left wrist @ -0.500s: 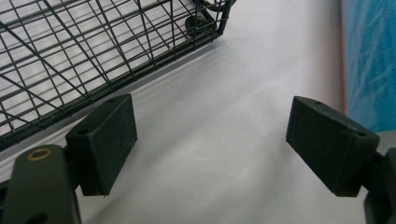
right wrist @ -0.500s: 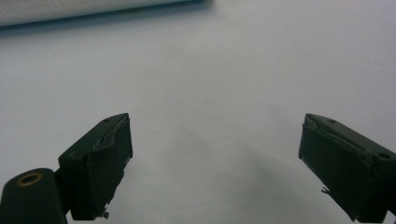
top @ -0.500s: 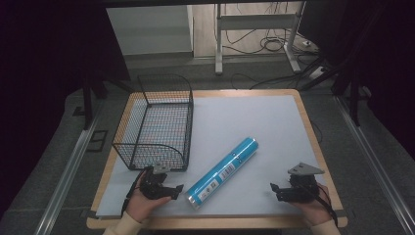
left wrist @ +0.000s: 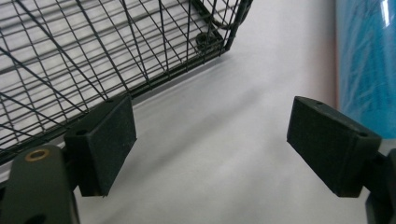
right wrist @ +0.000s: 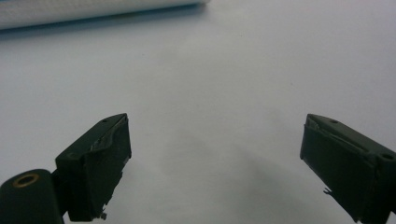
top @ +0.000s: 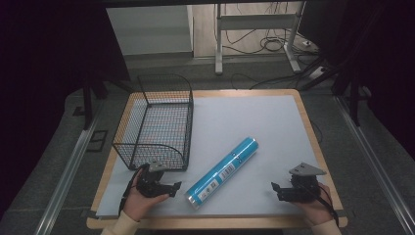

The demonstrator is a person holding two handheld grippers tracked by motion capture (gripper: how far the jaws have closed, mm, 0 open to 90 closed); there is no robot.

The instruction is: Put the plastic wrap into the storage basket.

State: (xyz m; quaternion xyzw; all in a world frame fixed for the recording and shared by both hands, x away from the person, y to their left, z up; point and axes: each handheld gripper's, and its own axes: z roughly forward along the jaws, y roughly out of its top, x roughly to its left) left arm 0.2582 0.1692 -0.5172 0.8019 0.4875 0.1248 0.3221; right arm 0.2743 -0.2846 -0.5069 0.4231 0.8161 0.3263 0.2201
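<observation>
Since the earlier frame, nothing has visibly shifted: both grippers rest at the table's near edge as before. The left gripper (top: 172,188) sits just in front of the black wire basket (top: 155,122), jaws spread wide and empty. The right gripper (top: 277,190) is likewise wide open, holding nothing. The blue cylindrical tube (top: 222,172) lies diagonally on the white table surface (top: 254,117) between both grippers.
</observation>
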